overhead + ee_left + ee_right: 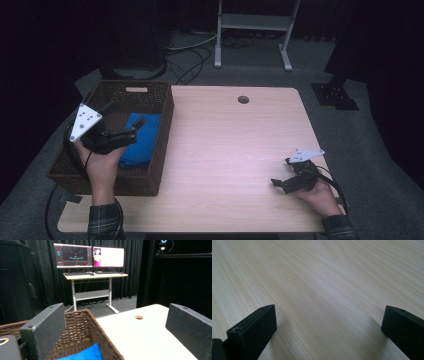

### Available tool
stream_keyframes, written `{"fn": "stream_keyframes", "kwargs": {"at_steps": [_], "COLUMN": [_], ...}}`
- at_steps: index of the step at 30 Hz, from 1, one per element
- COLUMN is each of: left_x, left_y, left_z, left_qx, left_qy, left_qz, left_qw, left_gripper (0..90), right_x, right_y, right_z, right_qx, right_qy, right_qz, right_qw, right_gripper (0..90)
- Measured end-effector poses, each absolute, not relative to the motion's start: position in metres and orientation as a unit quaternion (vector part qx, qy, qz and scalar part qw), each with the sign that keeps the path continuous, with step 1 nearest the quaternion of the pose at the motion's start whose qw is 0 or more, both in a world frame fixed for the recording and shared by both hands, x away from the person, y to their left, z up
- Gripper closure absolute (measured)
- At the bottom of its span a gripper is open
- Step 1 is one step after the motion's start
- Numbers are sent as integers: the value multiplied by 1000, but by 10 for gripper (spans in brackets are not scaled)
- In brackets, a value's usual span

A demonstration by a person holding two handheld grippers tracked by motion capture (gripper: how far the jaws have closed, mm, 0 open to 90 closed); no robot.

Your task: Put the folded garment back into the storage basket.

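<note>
Jaws apart, pale wood table (230, 145), dark curtains (37, 277)

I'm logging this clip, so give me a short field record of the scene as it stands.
Surface: light wooden table
Container: brown wicker basket, at the table's left edge
Contents: blue cloth inside the basket
Left gripper: open, above the basket, holding nothing
Right gripper: open, low over bare tabletop, holding nothing

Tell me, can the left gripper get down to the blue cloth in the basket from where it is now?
Probably yes. The left gripper hangs open right above the blue cloth, which lies uncovered in the open-topped wicker basket. Nothing shows between the jaws and the cloth; the basket wall stands off to the side.
</note>
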State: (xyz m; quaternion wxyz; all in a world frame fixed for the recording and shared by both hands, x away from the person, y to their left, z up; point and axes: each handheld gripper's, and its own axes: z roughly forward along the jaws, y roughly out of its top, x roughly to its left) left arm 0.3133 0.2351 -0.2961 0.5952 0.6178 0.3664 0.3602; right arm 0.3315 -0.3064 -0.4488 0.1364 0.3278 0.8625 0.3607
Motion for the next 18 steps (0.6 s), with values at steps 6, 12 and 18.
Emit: {"fn": "stream_keyframes", "kwargs": {"at_steps": [6, 12, 18], "left_x": [315, 315, 315], "left_y": [220, 203, 188], "left_z": [-298, -298, -299], "left_qx": [623, 627, 631], "left_qy": [356, 346, 337], "left_qz": [349, 335, 324], "left_qw": [603, 612, 619], "left_gripper": [22, 22, 22], "right_x": [332, 332, 332], "right_y": [-307, -306, -307], "right_z": [-449, -449, -449], "right_qx": [327, 327, 327], "right_qy": [863, 862, 863], "right_qz": [361, 362, 362], "right_qw": [136, 136, 136], "right_gripper": [0, 0, 0]}}
